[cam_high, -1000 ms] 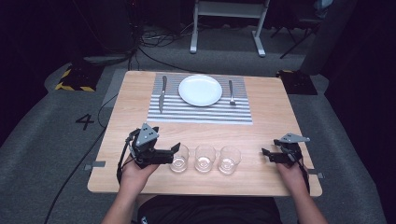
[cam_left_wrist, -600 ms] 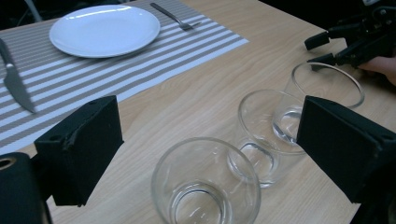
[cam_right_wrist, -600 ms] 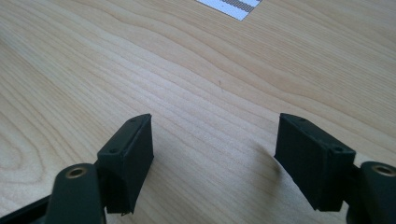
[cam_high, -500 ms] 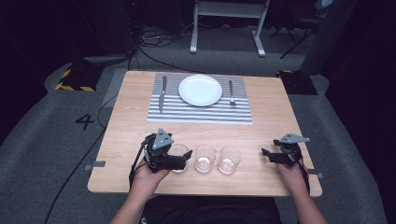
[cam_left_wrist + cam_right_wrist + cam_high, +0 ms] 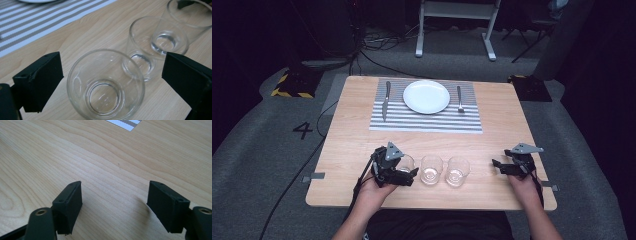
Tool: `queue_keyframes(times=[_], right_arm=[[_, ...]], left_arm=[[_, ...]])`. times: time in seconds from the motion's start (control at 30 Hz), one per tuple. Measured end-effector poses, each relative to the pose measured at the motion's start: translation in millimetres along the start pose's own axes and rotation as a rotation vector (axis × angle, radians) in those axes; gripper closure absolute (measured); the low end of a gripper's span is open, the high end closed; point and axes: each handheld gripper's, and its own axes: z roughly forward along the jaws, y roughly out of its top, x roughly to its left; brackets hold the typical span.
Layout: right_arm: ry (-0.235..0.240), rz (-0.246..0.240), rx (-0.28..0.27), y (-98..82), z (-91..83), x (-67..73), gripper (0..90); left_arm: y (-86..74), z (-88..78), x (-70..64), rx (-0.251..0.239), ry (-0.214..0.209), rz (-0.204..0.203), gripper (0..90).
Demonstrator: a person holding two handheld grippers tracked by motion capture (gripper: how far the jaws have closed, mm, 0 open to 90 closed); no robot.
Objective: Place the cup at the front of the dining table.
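Clear glass tumblers stand in a row near our edge of the wooden desk [image 5: 347,145], and our left tool [image 5: 110,82] straddles the leftmost tumbler [image 5: 106,85], jaws spread, seemingly to grasp it, while our right tool [image 5: 113,205] rests released well apart.

Three clear, empty drinking glasses are set upright in a row near the table's front edge: the left glass [image 5: 406,163], the middle glass [image 5: 431,169] just beside it, and the right glass [image 5: 457,171].
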Motion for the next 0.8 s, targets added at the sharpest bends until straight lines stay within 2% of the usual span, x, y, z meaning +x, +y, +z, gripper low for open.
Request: queue_keyframes(times=[0.27, 0.37, 0.47, 0.57, 0.63, 0.8], right_arm=[[0.002, -0.001, -0.001, 0.0, 0.0, -0.1, 28.3], [0.001, 0.0, 0.0, 0.0, 0.0, 0.1, 28.4], [0.001, 0.0, 0.0, 0.0, -0.1, 0.1, 28.4], [0.001, 0.0, 0.0, 0.0, -0.1, 0.1, 28.4], [0.0, -0.001, 0.0, 0.0, -0.1, 0.1, 28.4], [0.0, -0.001, -0.001, 0.0, -0.1, 0.2, 28.4]], left_arm=[[-5.4, 12.4, 4.0, 0.066, 0.016, -0.014, 4.7], [-8.0, 17.5, 3.8, 0.088, 0.002, 0.001, 5.8], [-10.9, 21.6, 4.2, 0.103, -0.043, 0.025, 7.7], [-13.4, 24.2, 5.0, 0.121, -0.022, 0.041, 12.6], [-14.9, 24.6, 7.9, 0.123, -0.026, 0.043, 17.4], [-15.2, 24.6, 7.8, 0.124, -0.029, 0.044, 18.9]])
